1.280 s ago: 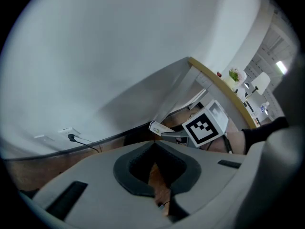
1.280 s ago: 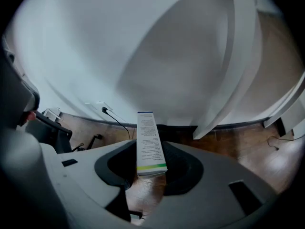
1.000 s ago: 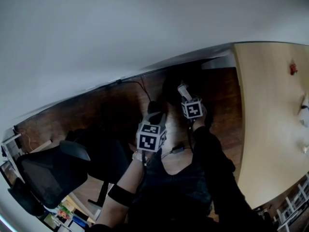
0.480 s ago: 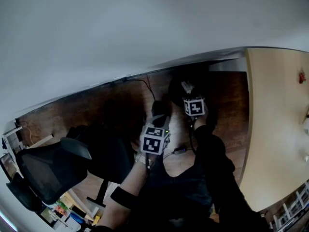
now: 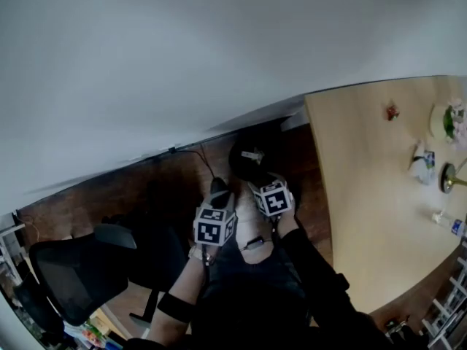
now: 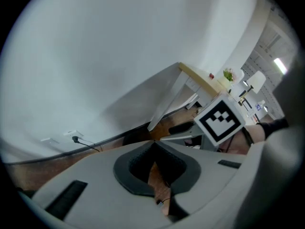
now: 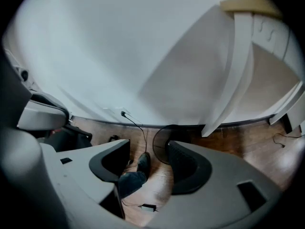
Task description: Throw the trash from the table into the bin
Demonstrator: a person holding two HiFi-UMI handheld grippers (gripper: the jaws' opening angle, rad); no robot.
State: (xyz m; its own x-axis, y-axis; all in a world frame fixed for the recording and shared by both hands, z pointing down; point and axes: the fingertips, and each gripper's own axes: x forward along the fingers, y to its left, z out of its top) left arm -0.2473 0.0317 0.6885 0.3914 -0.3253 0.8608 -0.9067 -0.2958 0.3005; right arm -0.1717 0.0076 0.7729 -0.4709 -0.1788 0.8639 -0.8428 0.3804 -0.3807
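Right tool (image 7: 148, 152) newly agape, empty; bin (image 5: 241, 170)

The bin (image 5: 241, 168) is black, the table (image 5: 365, 217) pale tan (the floor (image 5: 131, 188) dark brown wood-grain).

Tabletop (image 5: 365, 195), pale wood. On it: small red item (image 5: 392, 111) at 12 o'clock; white-and-green object (image 5: 452, 119) at 1 o'clock; crumpled trash (image 5: 422, 163), white and blue, at 2 o'clock.
Floor (image 5: 109, 192), dark wood. On it: round black bin (image 5: 246, 168) near the tabletop's corner; black office chair (image 5: 76, 272) at 8 o'clock.
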